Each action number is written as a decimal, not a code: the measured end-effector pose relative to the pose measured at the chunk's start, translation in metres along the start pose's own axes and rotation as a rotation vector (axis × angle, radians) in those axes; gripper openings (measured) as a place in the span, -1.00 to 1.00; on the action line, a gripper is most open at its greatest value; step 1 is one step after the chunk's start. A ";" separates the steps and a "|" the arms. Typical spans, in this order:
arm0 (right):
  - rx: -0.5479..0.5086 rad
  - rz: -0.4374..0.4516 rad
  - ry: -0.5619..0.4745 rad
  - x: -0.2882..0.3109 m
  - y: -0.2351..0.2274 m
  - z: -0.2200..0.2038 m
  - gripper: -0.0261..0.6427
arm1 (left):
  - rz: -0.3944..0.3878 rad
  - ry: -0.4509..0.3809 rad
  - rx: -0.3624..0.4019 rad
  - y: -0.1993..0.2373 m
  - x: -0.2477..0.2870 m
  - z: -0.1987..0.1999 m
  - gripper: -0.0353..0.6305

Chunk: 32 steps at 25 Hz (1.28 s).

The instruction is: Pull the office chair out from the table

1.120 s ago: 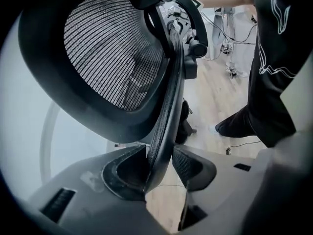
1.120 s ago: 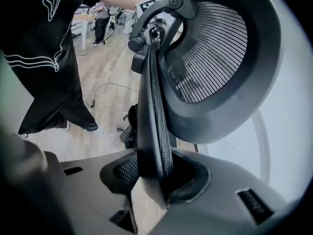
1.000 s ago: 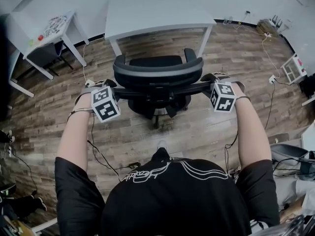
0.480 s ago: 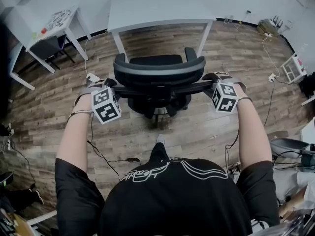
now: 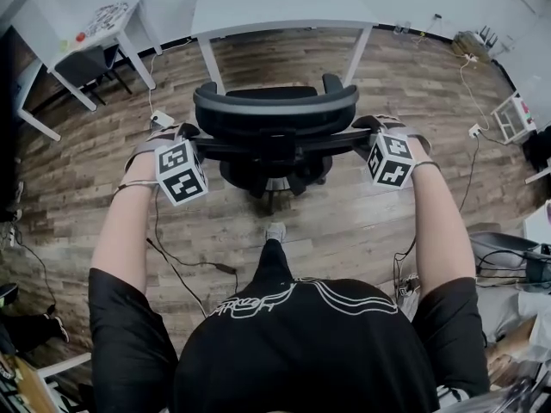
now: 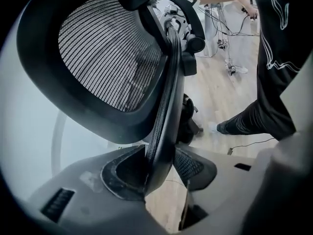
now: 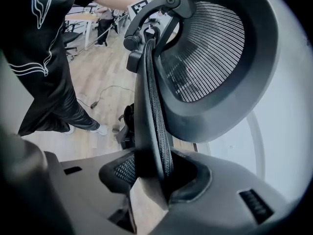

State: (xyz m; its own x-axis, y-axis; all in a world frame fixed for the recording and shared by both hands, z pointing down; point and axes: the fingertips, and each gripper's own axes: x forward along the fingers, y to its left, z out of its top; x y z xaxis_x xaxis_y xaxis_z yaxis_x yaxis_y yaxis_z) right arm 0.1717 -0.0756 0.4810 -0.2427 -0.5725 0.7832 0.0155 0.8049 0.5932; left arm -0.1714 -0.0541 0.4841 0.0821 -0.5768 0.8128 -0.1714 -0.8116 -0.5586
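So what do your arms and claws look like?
The left claw and the right claw are chunky grey plastic with dark textured pads. Each carries a white cube printed with black square markers. Thin black cables trail from the wrists. The person wears black short sleeves. The right claw is opening, with the office chair's edge between its pads.

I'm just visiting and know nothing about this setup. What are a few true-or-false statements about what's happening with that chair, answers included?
1. The left gripper grips a side edge of the backrest. True.
2. The office chair is tucked under the white table. False: bare floor shows between them.
3. The floor is grey carpet. False: it is wood planking.
4. The person wears a black shirt. True.
5. Both grippers are on one side of the chair. False: the right gripper has the opposite edge between its jaws, which are opening.
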 end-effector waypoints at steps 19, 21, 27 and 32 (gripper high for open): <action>0.280 -0.258 0.136 -0.040 0.004 -0.027 -0.08 | 0.215 -0.222 -0.252 -0.019 -0.028 0.012 0.01; 0.343 -0.291 0.117 -0.056 0.008 -0.033 -0.08 | 0.257 -0.253 -0.317 -0.017 -0.036 0.007 0.01; 0.807 -0.178 -0.193 -0.119 0.040 -0.010 -0.08 | 0.248 -0.359 -0.546 -0.031 -0.080 -0.007 0.01; 0.857 -0.076 -0.452 -0.180 0.073 0.048 -0.09 | 0.113 -0.671 -0.713 -0.066 -0.160 0.050 0.01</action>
State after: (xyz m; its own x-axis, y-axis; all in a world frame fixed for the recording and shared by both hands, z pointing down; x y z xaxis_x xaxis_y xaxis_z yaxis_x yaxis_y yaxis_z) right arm 0.1701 0.0931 0.3745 -0.5664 -0.6575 0.4968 -0.6839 0.7114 0.1618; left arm -0.1244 0.0871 0.3832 0.5313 -0.7594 0.3756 -0.7461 -0.6294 -0.2173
